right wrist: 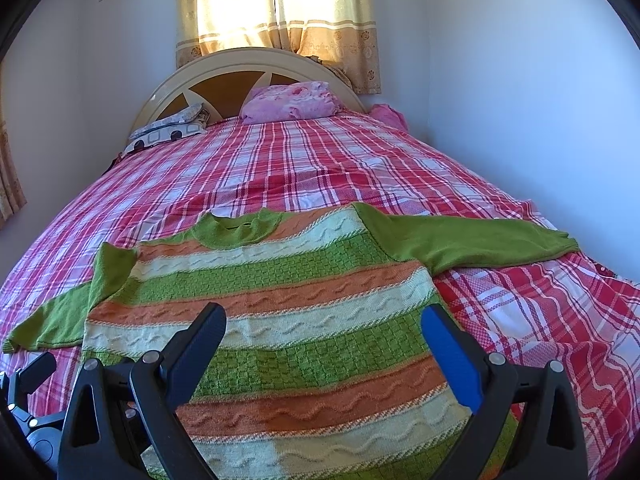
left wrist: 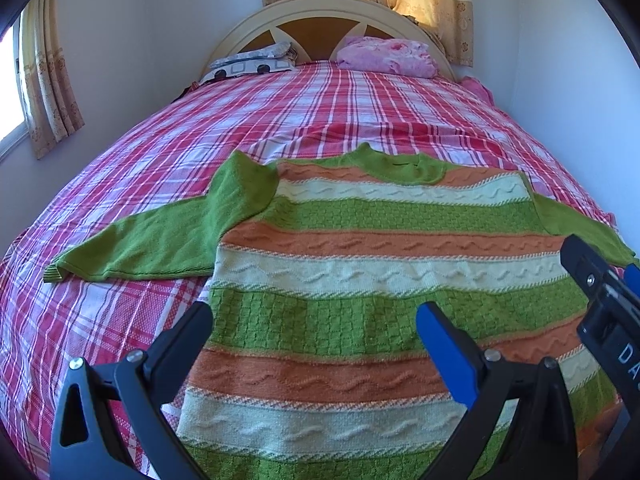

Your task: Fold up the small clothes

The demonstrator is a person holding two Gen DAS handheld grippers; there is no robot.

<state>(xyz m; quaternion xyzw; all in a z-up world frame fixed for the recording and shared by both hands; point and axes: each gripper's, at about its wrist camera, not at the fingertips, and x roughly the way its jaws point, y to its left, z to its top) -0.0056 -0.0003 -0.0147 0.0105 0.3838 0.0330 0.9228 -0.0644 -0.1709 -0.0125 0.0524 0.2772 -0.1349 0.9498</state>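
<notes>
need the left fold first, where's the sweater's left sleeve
In the left wrist view the green left sleeve lies flat on the plaid bedspread, stretched out left of the striped sweater body.

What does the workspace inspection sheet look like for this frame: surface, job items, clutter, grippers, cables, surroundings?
Surface: bed with red plaid sheet, lightly wrinkled.
Job's things: striped knit sweater lying flat, unfolded, both green sleeves spread outward, collar toward the headboard.
Clutter: pink pillow and patterned pillow at the headboard; nothing seen near the sweater.
Grippers: left gripper open over the sweater's lower body; right gripper open, also above it; neither holds fabric.
Cables: nothing seen.
Surroundings: white walls, curtained window behind the headboard.
</notes>
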